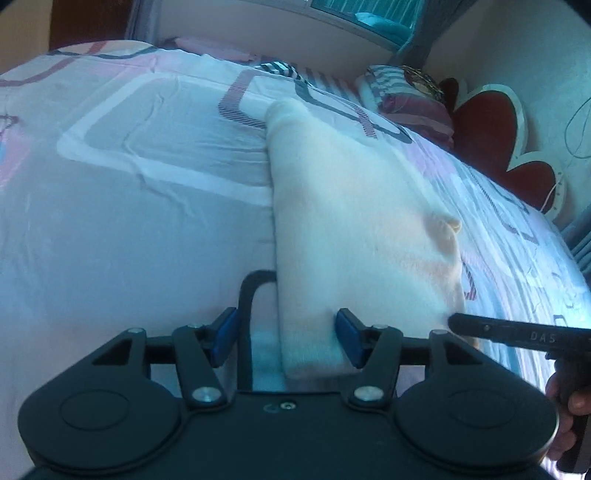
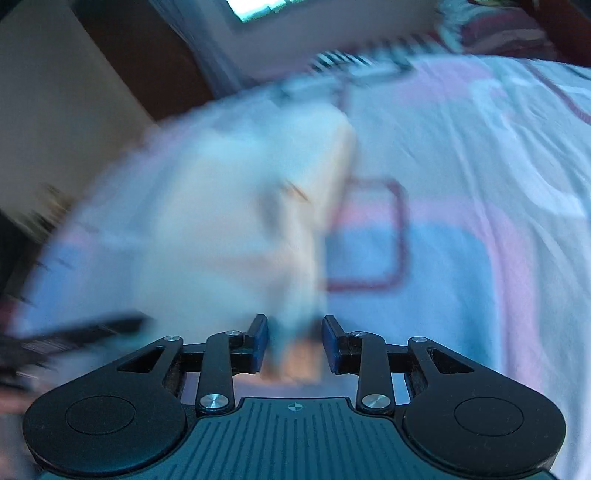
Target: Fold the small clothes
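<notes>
A cream-white small garment lies folded lengthwise on the bed, running from near me toward the pillows. My left gripper is open, its blue pads on either side of the garment's near left edge. The right gripper shows in this view as a black finger touching the garment's near right corner. In the right wrist view, which is motion-blurred, my right gripper is open with the garment's near edge between its pads.
The bed sheet is white with pink, grey and blue rectangles. Striped pillows and a red-and-white headboard lie at the far right. A window is above the far side.
</notes>
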A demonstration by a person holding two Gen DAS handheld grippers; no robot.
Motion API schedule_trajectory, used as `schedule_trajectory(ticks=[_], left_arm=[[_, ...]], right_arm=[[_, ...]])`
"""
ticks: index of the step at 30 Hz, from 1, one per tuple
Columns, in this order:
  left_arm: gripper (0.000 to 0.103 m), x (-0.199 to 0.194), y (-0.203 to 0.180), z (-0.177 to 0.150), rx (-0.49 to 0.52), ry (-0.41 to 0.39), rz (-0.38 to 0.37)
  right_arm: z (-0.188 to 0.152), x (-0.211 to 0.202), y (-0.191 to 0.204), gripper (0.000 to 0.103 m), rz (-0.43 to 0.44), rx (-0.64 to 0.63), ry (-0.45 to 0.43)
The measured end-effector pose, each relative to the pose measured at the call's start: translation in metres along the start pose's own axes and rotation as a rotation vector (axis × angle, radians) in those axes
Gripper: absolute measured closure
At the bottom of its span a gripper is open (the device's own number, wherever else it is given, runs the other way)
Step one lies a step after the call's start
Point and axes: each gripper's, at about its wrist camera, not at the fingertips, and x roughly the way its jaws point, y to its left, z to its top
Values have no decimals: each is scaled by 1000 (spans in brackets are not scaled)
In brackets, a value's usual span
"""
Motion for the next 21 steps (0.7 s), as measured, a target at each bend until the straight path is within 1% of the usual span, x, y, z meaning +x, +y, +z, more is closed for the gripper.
schedule_trajectory(ticks=[2,3,5,7,8,9,10,14,18,21], left_arm=[[43,-4,-9,-4,42,-1,55],[43,-6,-14,-7,68,-1,79],[39,-10,-20,-14,113,-7,124],[39,-14,-23,-21,138,-3,145],[40,-16,-24,-22,145,5,161],[44,-21,-26,-25,157,11,179],[44,-27,-29,-28,176,5,192],[42,-64,-43,-48,229,-63,217],[42,-107,-56,-69,263,-127,204],[42,-136,-66,-84,273,-164,192]], right_arm=[[-3,-1,1,72,-23,5,-19],[-4,-3,6,72,-56,-12,-24],[-9,-5,16,71,-121,-71,-41],[-14,-7,15,71,-125,-64,-36],[-15,-11,15,71,-125,-50,-34],[-18,-19,16,71,-122,-41,-45],[-21,-30,19,71,-105,-45,-69],[-40,-76,35,71,-71,-102,-138],[-64,-122,53,71,-59,-134,-219],[-83,-149,69,71,-61,-164,-252]])
